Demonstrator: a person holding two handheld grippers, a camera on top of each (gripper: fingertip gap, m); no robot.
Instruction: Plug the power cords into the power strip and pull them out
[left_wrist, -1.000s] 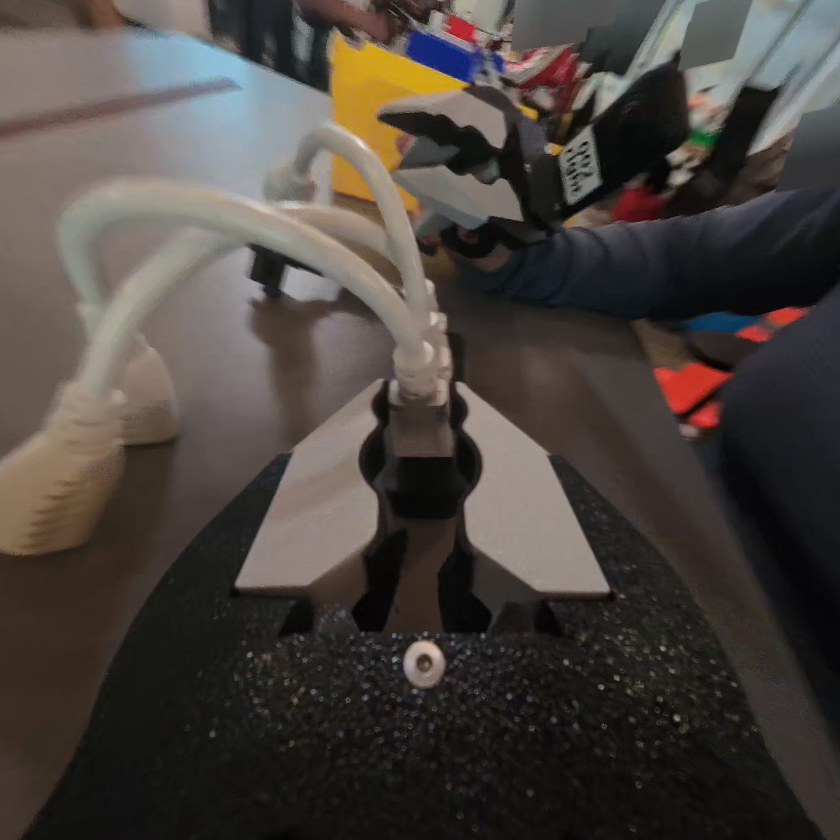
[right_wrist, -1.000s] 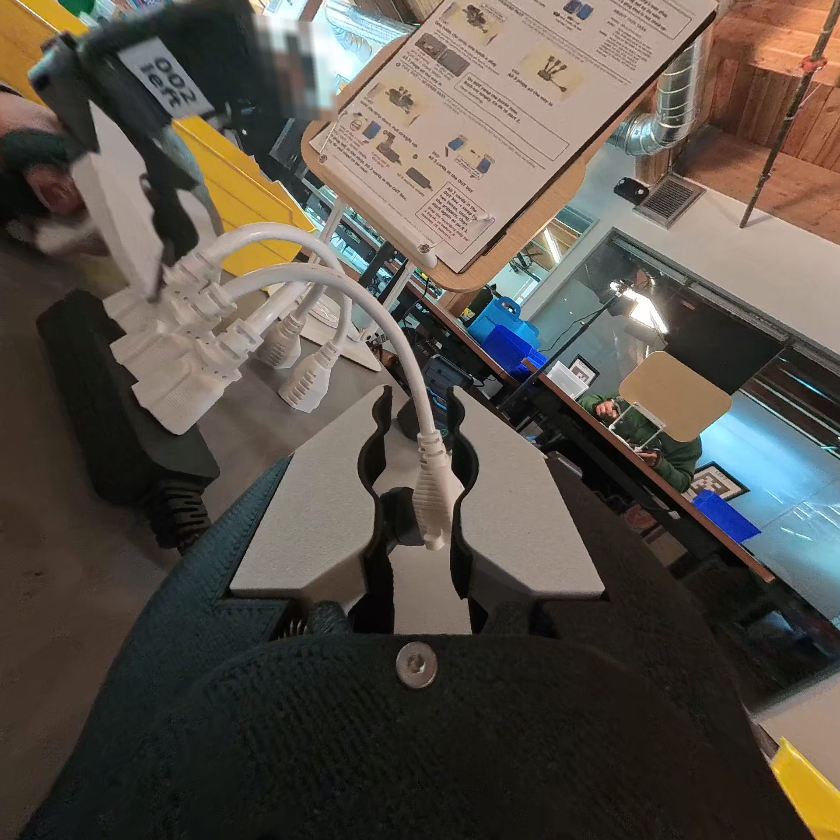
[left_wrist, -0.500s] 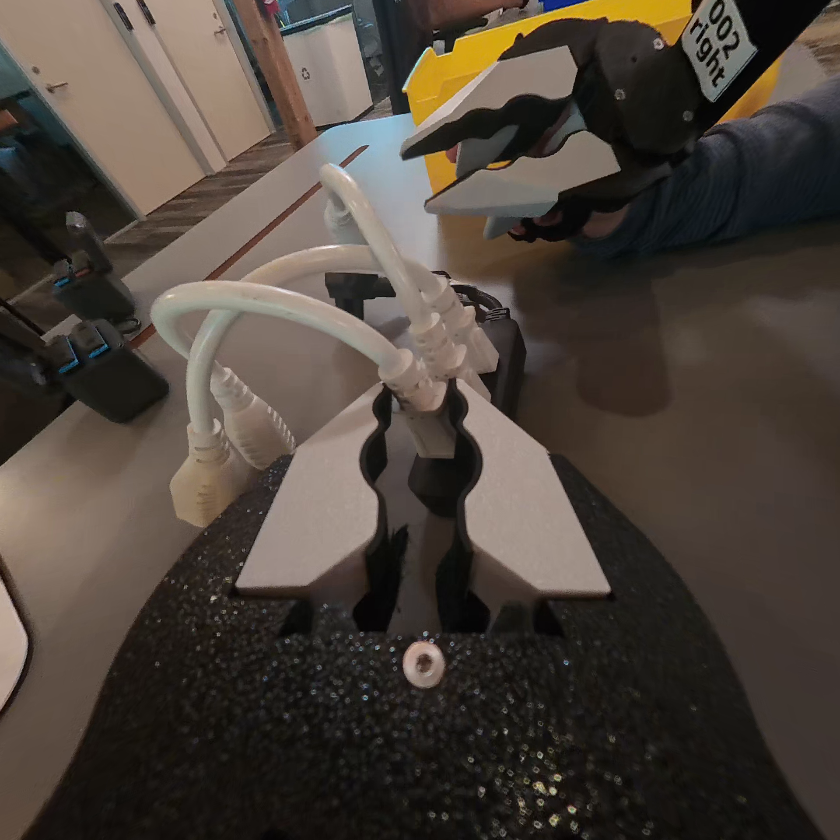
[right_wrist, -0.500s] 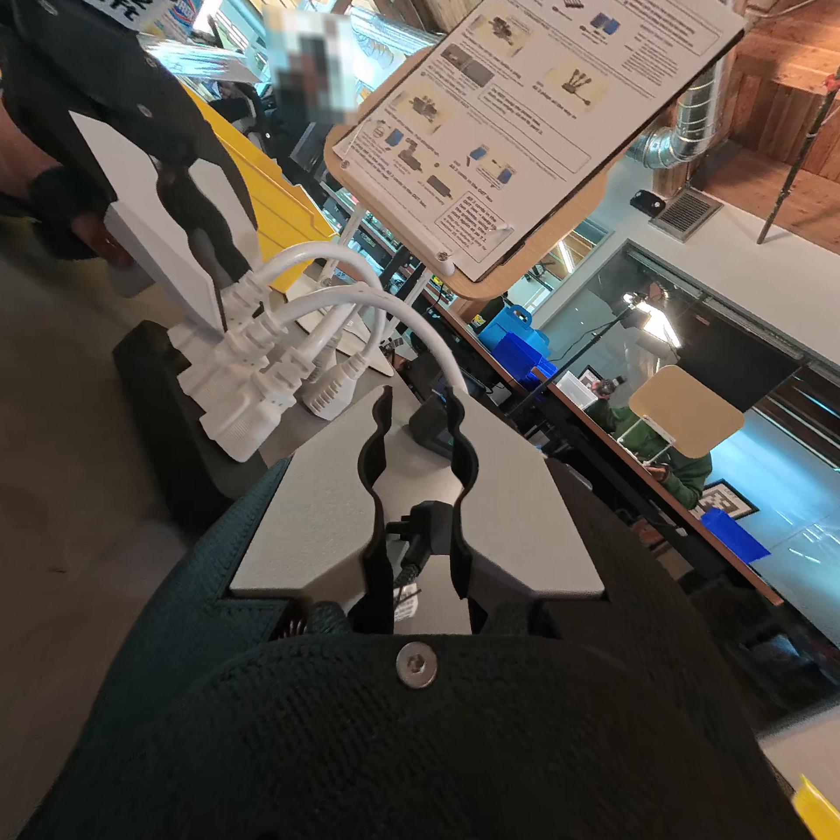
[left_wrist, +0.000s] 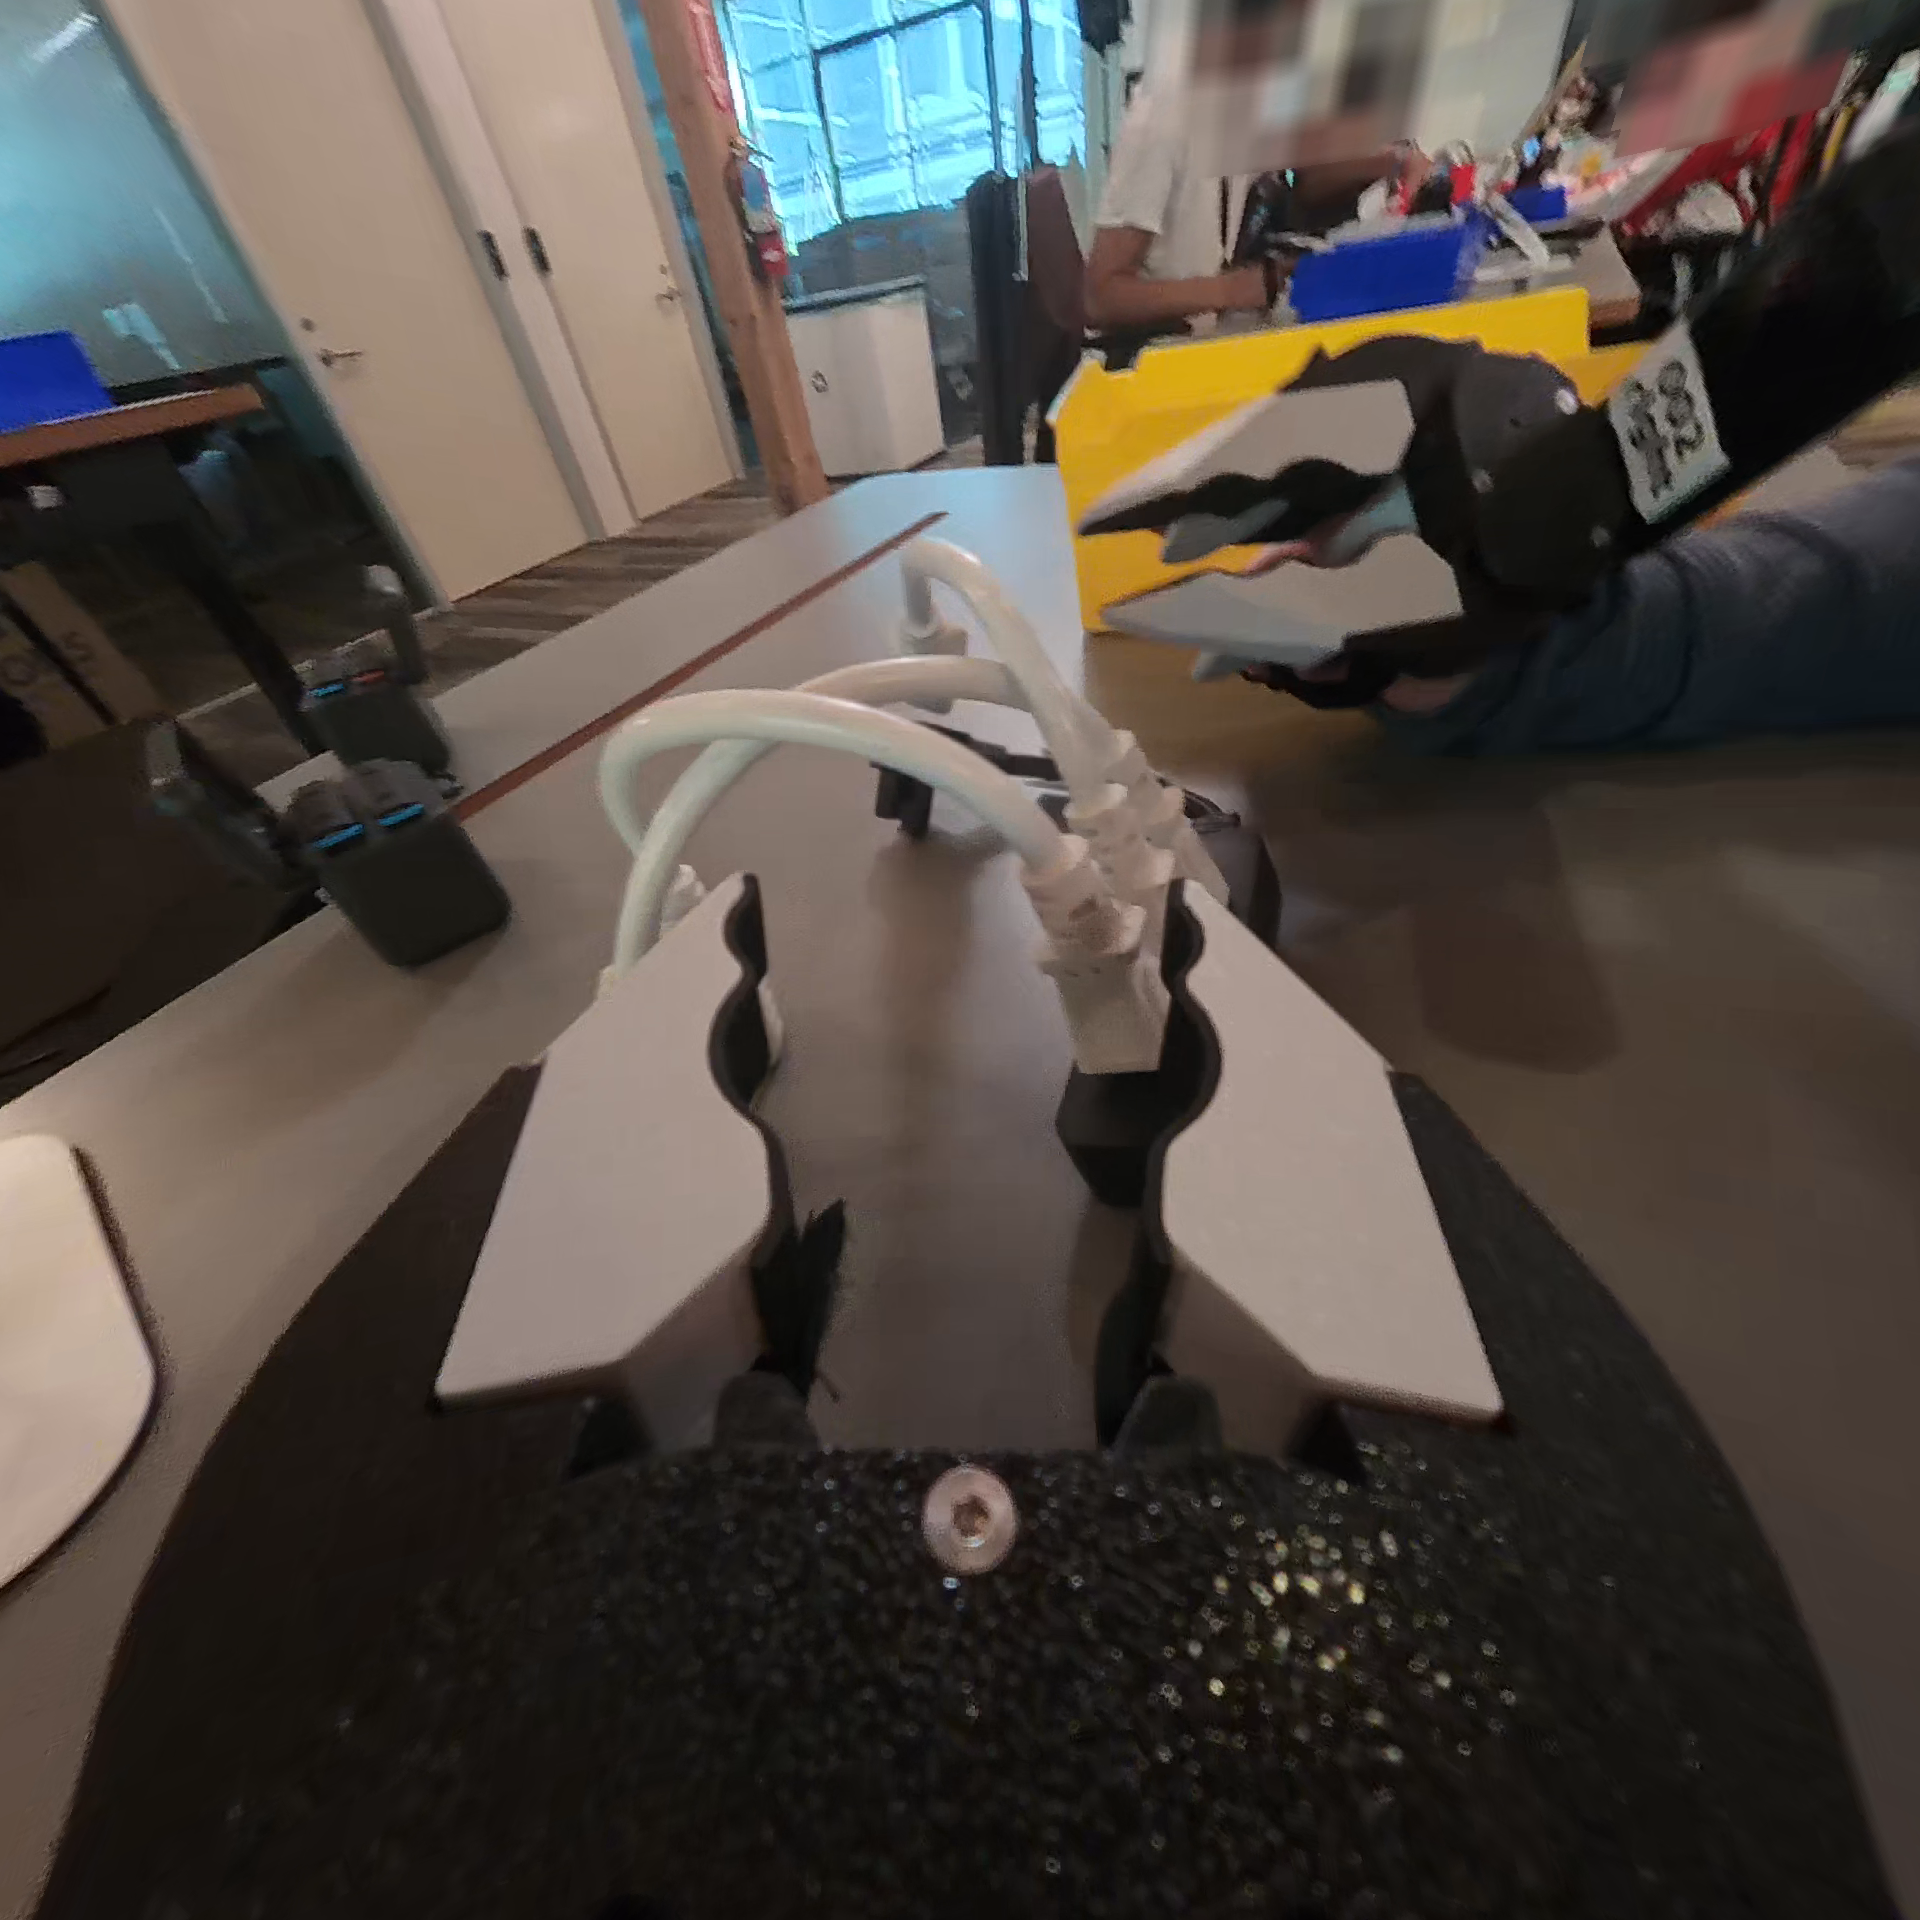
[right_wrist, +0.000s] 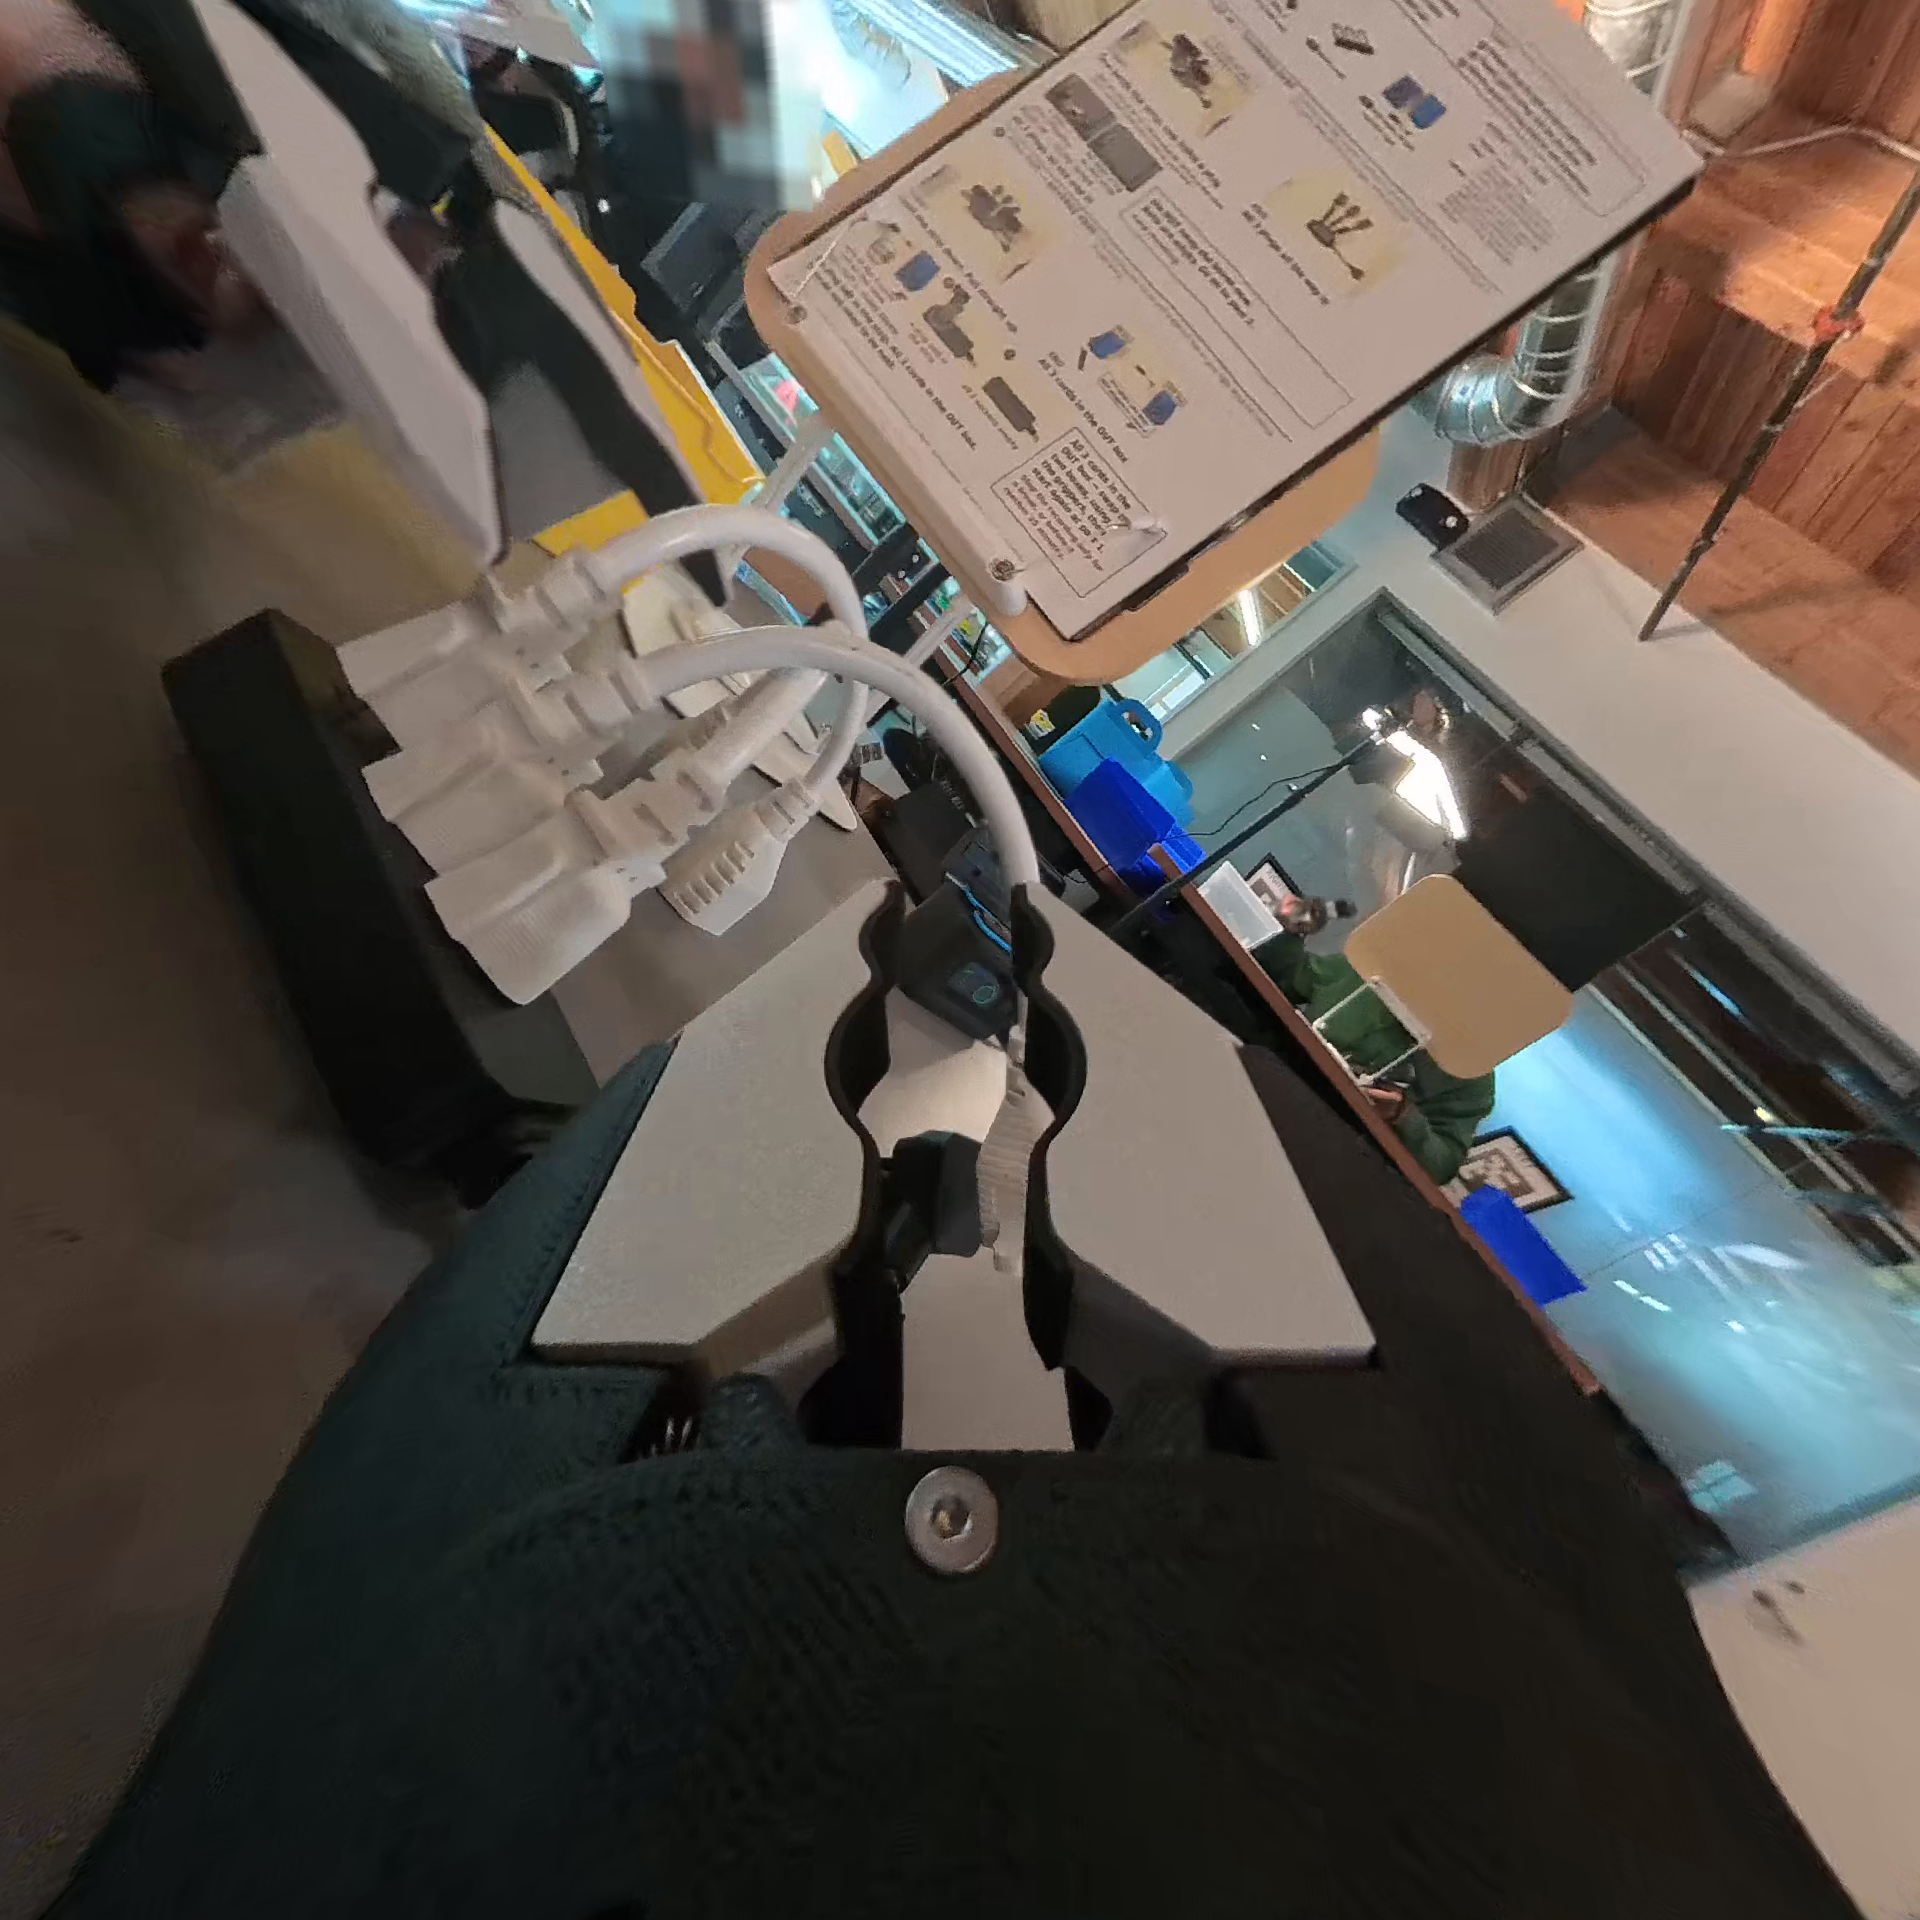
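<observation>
A black power strip (left_wrist: 1103, 1143) lies on the grey table (left_wrist: 1610, 1195) with several white plugs (left_wrist: 1101, 987) standing in it. Their short white cords (left_wrist: 831, 727) arc away to the left. My left gripper (left_wrist: 961, 904) is open and empty, and the nearest plug is just inside its right finger. My right gripper (left_wrist: 1096, 571) hovers beyond the strip, jaws a little apart and holding nothing. In the right wrist view the strip (right_wrist: 312, 831) and the plugs (right_wrist: 520, 831) sit left of my right gripper (right_wrist: 954, 904). A loose cord end (right_wrist: 1003, 1164) shows through its gap. The left gripper (right_wrist: 597, 540) is blurred above the plugs.
A yellow bin (left_wrist: 1247, 416) stands behind the strip. A black plug (left_wrist: 904, 805) lies beyond the cords. Dark charger boxes (left_wrist: 405, 883) sit at the table's left edge. An instruction board on a stand (right_wrist: 1195, 291) rises over the table. A person sits in the background. It is some 12 cm from my right tips to the black plug (left_wrist: 904, 805).
My left gripper was shut on the nearest white plug in the strip. It has let go, opened wide and drawn back a little. The right gripper has stayed hovering beyond the strip.
</observation>
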